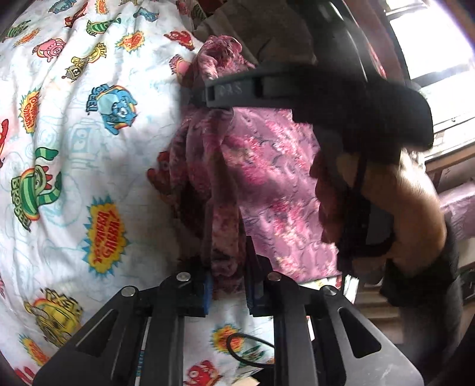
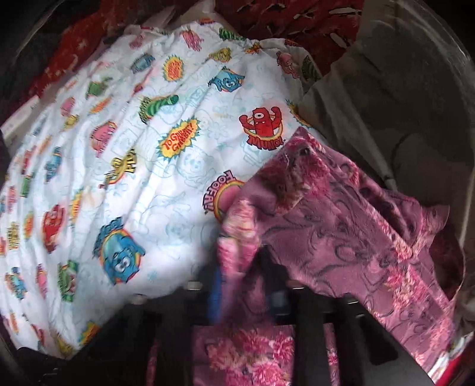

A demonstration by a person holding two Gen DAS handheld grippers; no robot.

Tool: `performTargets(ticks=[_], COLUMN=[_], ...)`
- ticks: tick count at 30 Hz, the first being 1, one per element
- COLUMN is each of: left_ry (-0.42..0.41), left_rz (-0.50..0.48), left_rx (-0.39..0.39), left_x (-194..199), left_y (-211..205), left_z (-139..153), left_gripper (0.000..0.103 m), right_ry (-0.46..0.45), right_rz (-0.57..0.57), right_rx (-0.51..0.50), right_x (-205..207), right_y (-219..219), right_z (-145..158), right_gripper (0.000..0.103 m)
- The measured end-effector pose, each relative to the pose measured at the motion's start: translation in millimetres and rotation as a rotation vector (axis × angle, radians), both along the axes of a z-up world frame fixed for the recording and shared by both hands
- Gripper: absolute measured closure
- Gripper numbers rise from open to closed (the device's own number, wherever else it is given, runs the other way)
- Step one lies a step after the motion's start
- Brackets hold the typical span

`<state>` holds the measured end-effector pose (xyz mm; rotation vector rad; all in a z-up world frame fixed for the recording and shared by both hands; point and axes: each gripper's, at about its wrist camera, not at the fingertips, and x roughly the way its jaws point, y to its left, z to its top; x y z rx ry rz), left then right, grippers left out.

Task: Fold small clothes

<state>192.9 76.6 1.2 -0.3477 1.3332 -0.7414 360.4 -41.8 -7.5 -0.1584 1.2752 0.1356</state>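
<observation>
The pink garment (image 1: 267, 178) was a soft, fleecy cloth, printed in blotchy magenta blooms with thin dark scrollwork on a mauve ground, its nap showing fuzzy where it bunched into deep vertical folds. It hung lifted between the two tools above the bed sheet (image 1: 74, 148), a smooth white cotton crowded with bright cartoon monsters and starburst lettering, lightly creased over a rounded mattress. The left gripper (image 1: 227, 285) had its blue-padded fingers drawn close on a gathered rope of the fleece. The right gripper (image 2: 246, 285), blurred in its own view, likewise had its fingers pinched on an edge of the garment, which draped off to the right in a flat panel; from the left wrist view its dark body and the person's right hand (image 1: 386, 207) showed beside the cloth. Beyond the sheet lay a dark red patterned fabric (image 2: 297, 23) and a dull beige cloth (image 2: 400, 104), and bright windows (image 1: 439, 44) stood at the far right.
</observation>
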Motion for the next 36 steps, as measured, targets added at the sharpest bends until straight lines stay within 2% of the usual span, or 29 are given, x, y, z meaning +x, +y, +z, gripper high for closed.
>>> performTargets(ticks=[4,9,22,29,36], left_ry=[-0.007,-0.004,-0.019,-0.004,0.02], left_rz=[0.004,-0.004,-0.133,-0.222,-0.285], left_rx=[-0.041,-0.071,-0.087,-0.056,-0.017], left_x=[-6.2,-15.7,-47.9,-59.4,-72.6], left_y=[-8.4,-25.6,-121.2,-186.4,-242.0], left_z=[12.8,25.8,57.1,54.1,45.4], left_gripper=[0.089,0.089,0.09,0.09,0.09], right_ry=[-0.054,-0.103,-0.202,-0.237,-0.255], right_rz=[0.0,-0.041,-0.185,-0.297,-0.398], right_rx=[-0.008,0.028,0.1,0.143,0.194], right_x=[-19.8,-40.8,-100.2,-143.7,-178.3], right_y=[-12.1,-38.8,-138.1,-209.5,-271.6], right_z=[16.6,43.9,96.5,109.4,106.4], right_gripper=[0.094,0.095,0.095,0.095,0.095])
